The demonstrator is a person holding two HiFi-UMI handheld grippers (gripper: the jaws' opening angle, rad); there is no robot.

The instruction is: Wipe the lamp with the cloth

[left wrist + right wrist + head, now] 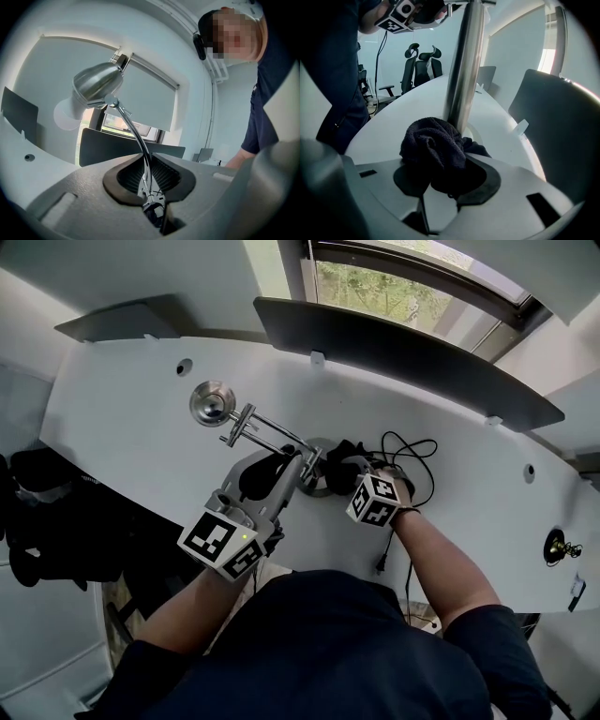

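Note:
A chrome desk lamp stands on the white desk. Its head points left and its thin arm runs back to the base. My left gripper is shut on the lamp's thin arm, which rises between the jaws to the shade. My right gripper is shut on a dark cloth, and the cloth presses against the foot of the lamp's upright chrome post, just above the base. In the head view the cloth shows as a dark bunch beside the base.
A black cable loops on the desk behind my right gripper. Dark partition panels line the desk's far edge under a window. A small fitting sits at the desk's right end. Black office chairs stand beyond the desk.

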